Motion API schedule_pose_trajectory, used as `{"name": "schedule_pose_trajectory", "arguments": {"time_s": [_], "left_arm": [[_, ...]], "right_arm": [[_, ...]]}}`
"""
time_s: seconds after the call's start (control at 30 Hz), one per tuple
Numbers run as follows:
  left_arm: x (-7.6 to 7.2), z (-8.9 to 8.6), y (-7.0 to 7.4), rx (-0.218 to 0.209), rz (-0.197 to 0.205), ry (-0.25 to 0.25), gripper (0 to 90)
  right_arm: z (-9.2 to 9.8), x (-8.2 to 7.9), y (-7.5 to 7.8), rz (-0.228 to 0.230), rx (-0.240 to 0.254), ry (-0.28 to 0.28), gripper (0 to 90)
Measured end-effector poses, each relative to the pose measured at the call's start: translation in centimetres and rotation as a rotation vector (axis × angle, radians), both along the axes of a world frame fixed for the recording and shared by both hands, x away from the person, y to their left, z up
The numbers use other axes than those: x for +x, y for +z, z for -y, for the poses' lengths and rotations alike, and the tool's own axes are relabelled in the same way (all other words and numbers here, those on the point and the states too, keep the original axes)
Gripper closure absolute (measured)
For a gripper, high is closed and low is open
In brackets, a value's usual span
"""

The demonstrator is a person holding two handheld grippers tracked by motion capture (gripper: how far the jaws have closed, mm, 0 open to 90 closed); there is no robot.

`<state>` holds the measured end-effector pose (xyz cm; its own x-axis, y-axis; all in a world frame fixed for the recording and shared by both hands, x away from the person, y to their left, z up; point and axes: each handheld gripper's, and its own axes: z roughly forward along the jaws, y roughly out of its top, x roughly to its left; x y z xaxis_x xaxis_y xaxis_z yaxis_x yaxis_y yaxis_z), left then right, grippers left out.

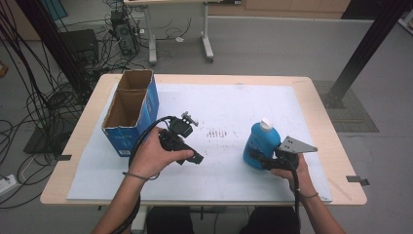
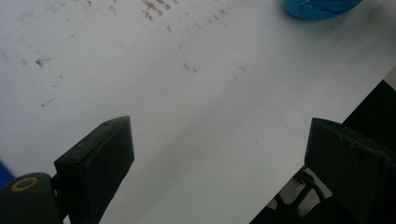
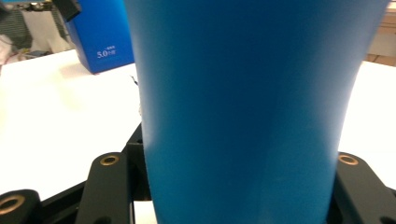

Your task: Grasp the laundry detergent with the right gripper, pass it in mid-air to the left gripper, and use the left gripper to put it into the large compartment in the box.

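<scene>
A lab or workshop: a bare grey floor strewn with cables, a computer tower, black metal frame posts, and a plain tabletop.

Blue cardboard box, open top, two compartments, both look empty. Sits on the white mat just beyond and outboard of the left tool, well apart from the right one; in the right gripper view it's far off, past the tool. Brown scuff marks on the mat between the tools. Wooden table edge outside the mat.
</scene>
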<state>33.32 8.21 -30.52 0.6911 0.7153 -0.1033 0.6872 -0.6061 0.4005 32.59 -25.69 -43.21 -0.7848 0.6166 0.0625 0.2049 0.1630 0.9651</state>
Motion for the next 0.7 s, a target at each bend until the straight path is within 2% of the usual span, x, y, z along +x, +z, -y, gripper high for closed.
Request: {"name": "schedule_pose_trajectory", "arguments": {"time_s": [0.07,0.17,0.23,0.4,0.53,0.63,0.67,0.7], "left_arm": [[0.1,0.0,0.2,0.003,0.000,-0.012,8.5],[0.3,0.2,1.3,0.029,0.007,-0.040,8.5],[0.3,0.2,1.6,0.030,0.013,-0.050,8.5],[0.4,0.4,3.1,0.054,0.015,-0.117,8.4],[0.5,0.4,4.1,0.056,0.015,-0.152,8.4],[0.6,0.5,5.5,0.056,0.014,-0.191,8.4],[0.6,0.5,5.5,0.056,0.014,-0.191,8.4],[0.6,0.5,5.8,0.062,0.018,-0.199,8.4]], "right_arm": [[0.0,0.1,0.3,0.001,0.000,0.009,43.3],[0.1,0.3,1.9,-0.007,0.003,0.061,43.2],[0.1,0.3,2.2,-0.004,0.004,0.076,43.2],[0.3,0.7,4.4,-0.019,0.003,0.155,43.2],[0.4,0.7,5.4,-0.015,0.013,0.190,43.2],[0.4,0.6,6.8,-0.016,0.023,0.250,43.1],[0.4,0.6,6.8,-0.016,0.023,0.250,43.1],[0.4,0.6,7.2,-0.024,0.029,0.272,43.2]]}}
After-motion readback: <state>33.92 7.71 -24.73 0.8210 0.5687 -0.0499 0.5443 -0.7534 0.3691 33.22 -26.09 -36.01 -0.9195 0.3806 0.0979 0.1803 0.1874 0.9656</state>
